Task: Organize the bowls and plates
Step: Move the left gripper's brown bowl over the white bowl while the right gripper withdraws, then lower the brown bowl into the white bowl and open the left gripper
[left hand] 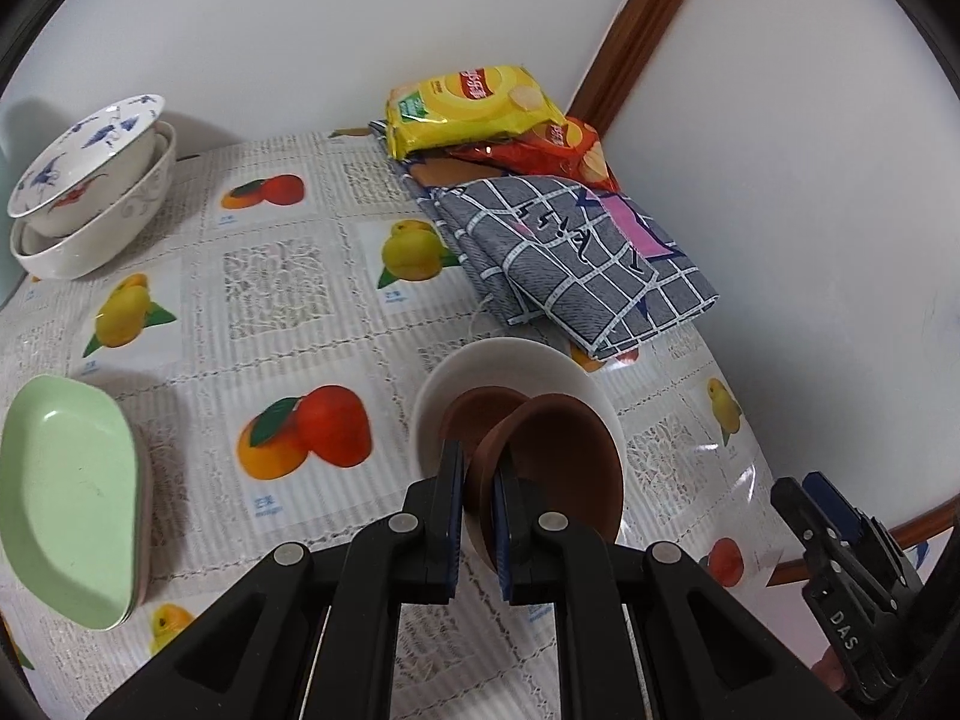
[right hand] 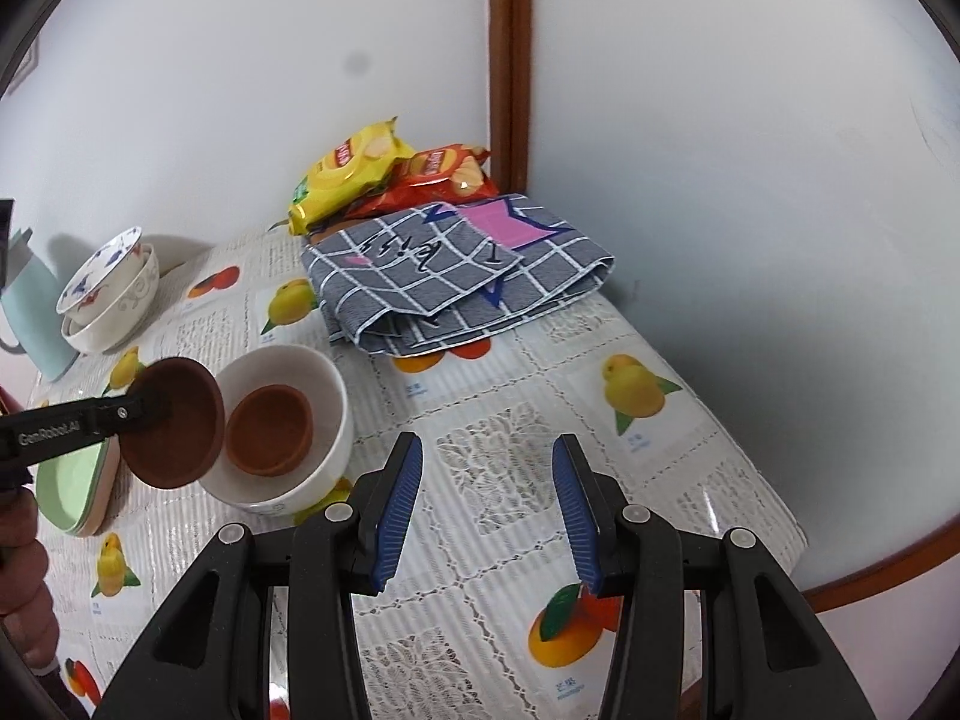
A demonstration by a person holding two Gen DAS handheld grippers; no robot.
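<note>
Matte brown bowl [left hand: 558, 456], round and tilted, pinched at its rim by the left gripper [left hand: 479, 480] above a glossy white bowl [left hand: 540, 360] at lower centre holding a second brown bowl [right hand: 270, 429]. Right gripper [right hand: 487, 510] half open, empty. Only the right view shows the pale blue jug [right hand: 33, 312] at left.

Bare tablecloth [right hand: 498, 468] lay open ahead of the right gripper [right hand: 486, 510]; folded cloth [right hand: 456, 276] blocked twelve o'clock; white bowl [right hand: 324, 438] crowded ten.
</note>
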